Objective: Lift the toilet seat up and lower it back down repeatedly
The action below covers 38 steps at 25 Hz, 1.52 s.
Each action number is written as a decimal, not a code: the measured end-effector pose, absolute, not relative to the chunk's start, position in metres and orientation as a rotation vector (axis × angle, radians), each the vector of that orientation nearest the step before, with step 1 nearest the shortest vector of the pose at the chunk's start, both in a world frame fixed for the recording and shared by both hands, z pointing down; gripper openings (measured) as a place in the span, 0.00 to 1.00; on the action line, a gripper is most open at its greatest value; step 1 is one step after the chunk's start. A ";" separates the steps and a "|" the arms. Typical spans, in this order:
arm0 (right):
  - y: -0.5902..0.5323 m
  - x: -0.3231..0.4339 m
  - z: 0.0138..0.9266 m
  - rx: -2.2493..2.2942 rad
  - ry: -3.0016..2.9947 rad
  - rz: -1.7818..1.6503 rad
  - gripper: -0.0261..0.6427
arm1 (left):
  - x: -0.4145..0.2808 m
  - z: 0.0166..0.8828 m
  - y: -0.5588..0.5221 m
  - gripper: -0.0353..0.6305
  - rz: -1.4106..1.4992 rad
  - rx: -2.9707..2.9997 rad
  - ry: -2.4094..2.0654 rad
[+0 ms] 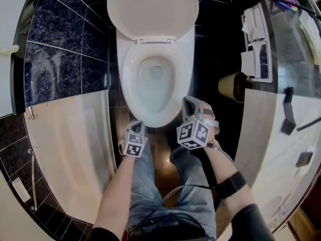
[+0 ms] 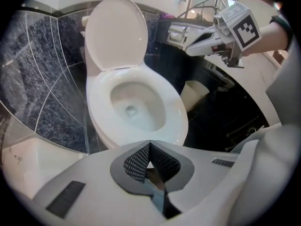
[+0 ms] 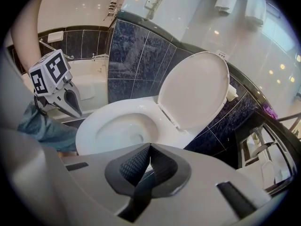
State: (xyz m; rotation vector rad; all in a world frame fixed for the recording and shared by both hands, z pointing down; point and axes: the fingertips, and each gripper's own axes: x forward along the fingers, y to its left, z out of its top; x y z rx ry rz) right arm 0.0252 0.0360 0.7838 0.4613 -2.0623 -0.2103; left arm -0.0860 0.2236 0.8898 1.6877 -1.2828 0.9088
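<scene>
A white toilet (image 1: 150, 115) stands ahead of me with its lid (image 1: 150, 9) raised against the back. The seat ring (image 1: 129, 79) lies flat on the bowl, and water shows in the bottom. My left gripper (image 1: 136, 125) hovers just in front of the bowl's front edge, jaws shut with nothing between them (image 2: 149, 146). My right gripper (image 1: 190, 102) is held at the bowl's front right, beside the rim, also shut and empty (image 3: 150, 148). Neither gripper touches the seat. Each one shows in the other's view: the right gripper (image 2: 189, 49) and the left gripper (image 3: 76, 111).
A white bathtub (image 1: 65, 149) fills the left side below dark blue tiles (image 1: 60, 59). A tan waste bin (image 1: 231, 87) stands right of the toilet, with paper holders (image 1: 256, 44) on the wall above it. My legs in jeans (image 1: 150, 190) stand before the bowl.
</scene>
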 end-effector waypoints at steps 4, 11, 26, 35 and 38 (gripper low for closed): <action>0.030 0.017 0.743 0.498 -2.091 -0.179 0.07 | -0.093 0.826 0.195 0.05 0.889 1.781 -1.361; 0.025 0.001 0.623 0.557 -2.207 -0.081 0.07 | -0.120 0.635 0.138 0.05 0.661 1.875 -1.621; 0.010 0.033 0.388 0.792 -2.448 0.125 0.07 | -0.171 0.351 0.126 0.05 0.450 1.989 -1.898; 0.013 0.060 0.358 0.867 -2.466 0.169 0.07 | -0.176 0.301 0.135 0.05 0.384 2.023 -1.942; 0.017 0.061 0.355 0.864 -2.469 0.166 0.07 | -0.177 0.300 0.138 0.05 0.374 2.007 -1.963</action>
